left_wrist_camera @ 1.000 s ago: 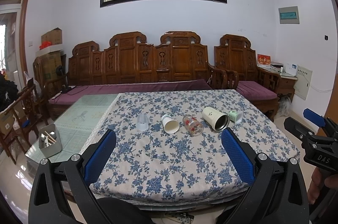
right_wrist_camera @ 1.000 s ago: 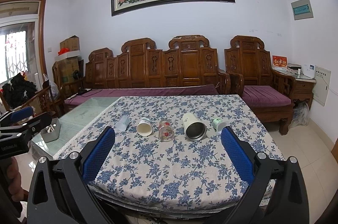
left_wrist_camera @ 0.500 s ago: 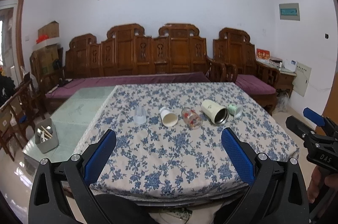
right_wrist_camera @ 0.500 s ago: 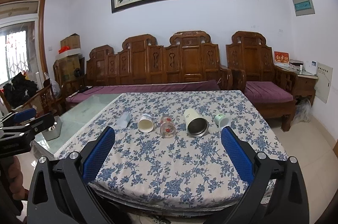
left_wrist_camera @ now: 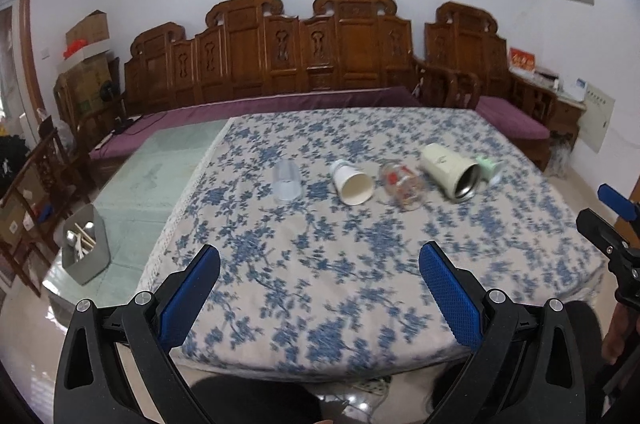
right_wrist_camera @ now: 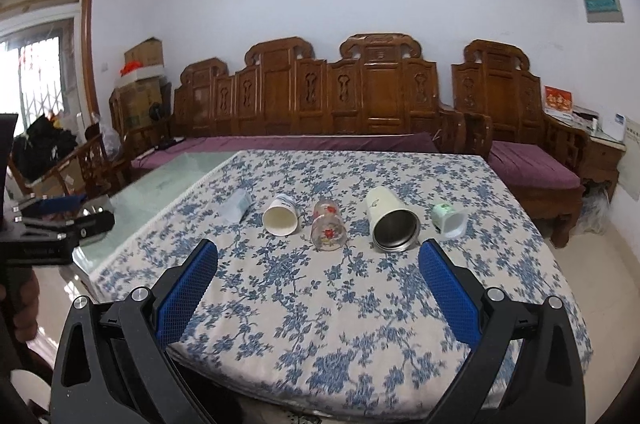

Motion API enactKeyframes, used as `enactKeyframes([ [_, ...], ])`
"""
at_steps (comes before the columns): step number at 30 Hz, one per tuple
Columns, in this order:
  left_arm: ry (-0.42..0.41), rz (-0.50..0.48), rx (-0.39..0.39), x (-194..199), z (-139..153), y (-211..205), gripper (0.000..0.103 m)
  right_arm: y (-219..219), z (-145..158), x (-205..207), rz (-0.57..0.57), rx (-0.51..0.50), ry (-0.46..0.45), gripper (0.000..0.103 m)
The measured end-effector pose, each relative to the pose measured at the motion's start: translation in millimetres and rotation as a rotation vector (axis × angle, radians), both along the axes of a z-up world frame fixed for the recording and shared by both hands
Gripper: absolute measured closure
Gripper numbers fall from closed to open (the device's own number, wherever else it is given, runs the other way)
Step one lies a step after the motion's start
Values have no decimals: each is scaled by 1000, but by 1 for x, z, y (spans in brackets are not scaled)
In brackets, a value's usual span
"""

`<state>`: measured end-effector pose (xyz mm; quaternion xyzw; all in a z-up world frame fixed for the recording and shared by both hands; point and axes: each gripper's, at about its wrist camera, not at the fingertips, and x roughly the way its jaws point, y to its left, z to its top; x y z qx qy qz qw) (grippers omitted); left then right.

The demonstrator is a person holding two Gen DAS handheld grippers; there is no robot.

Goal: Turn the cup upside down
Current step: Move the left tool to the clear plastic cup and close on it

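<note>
A: Cups — five of them lie on their sides in a row across the middle of your desk (right_wrist_camera: 280,304), on the blue-flowered cloth (left_wrist_camera: 320,264). From your left: a clear plastic cup (left_wrist_camera: 286,181), a white paper cup (left_wrist_camera: 352,182), a glass with red flowers (left_wrist_camera: 401,185), a cream steel-lined tumbler (left_wrist_camera: 450,171), and a small green-and-white cup (left_wrist_camera: 489,169).

B: Where do my tools stand?

A: Your left tool (left_wrist_camera: 320,264) hangs above the near part of the desk, released, its blue pads wide apart with nothing between them. Your right tool (right_wrist_camera: 318,260) is released too, spread just as wide and empty. Both are well apart from the cups.

B: Which way do the cups face?

A: In the right view the paper cup (right_wrist_camera: 281,220), the glass (right_wrist_camera: 328,230) and the tumbler (right_wrist_camera: 394,224) turn their mouths toward you. The small cup (right_wrist_camera: 450,220) points its mouth toward you and to your right. The plastic cup (right_wrist_camera: 236,206) is too faint to tell.

B: Anything else there?

A: A grey bin of utensils (left_wrist_camera: 86,250) sits on the bare glass part at your left — beside the cloth. A carved wooden bench (right_wrist_camera: 320,96) runs behind the desk.
</note>
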<state>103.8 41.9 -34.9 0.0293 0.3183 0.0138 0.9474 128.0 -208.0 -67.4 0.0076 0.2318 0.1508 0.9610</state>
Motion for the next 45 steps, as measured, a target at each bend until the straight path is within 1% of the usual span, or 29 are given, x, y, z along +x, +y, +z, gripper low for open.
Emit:
enactKeyframes([
  [10,119,7,27,98,-32,26,7,30,-36,86,98,-7,73,2],
  [14,141,25,49,134,-44,37,7,40,-51,117,125,-21,105,2],
  [15,148,21,36,142,-46,39,7,42,-55,124,130,-25,111,2],
  [17,176,7,-14,163,-55,47,7,47,-62,138,140,-32,125,2],
  [20,211,-17,-48,194,-69,53,7,52,-68,155,159,-44,156,2],
  [22,241,-39,-81,216,-79,58,7,55,-70,165,180,-30,172,2],
  [24,257,-36,-93,236,-87,61,8,59,-72,171,185,-29,175,2],
  [27,292,-14,-110,270,-103,73,19,66,-75,181,196,-29,185,2],
  [29,306,0,-119,284,-112,78,22,70,-78,185,199,-32,193,2],
  [32,344,27,-151,309,-129,86,30,72,-83,189,197,-38,201,2],
  [33,363,35,-158,319,-136,87,35,72,-85,190,196,-38,205,2],
  [36,390,45,-153,337,-149,88,35,68,-90,191,189,-25,214,2],
  [39,414,65,-105,353,-157,86,37,65,-96,189,188,-25,227,2],
  [44,461,74,-79,371,-165,84,38,57,-100,186,176,-29,236,2],
  [45,478,83,-64,375,-168,84,40,55,-100,185,175,-27,239,2],
])
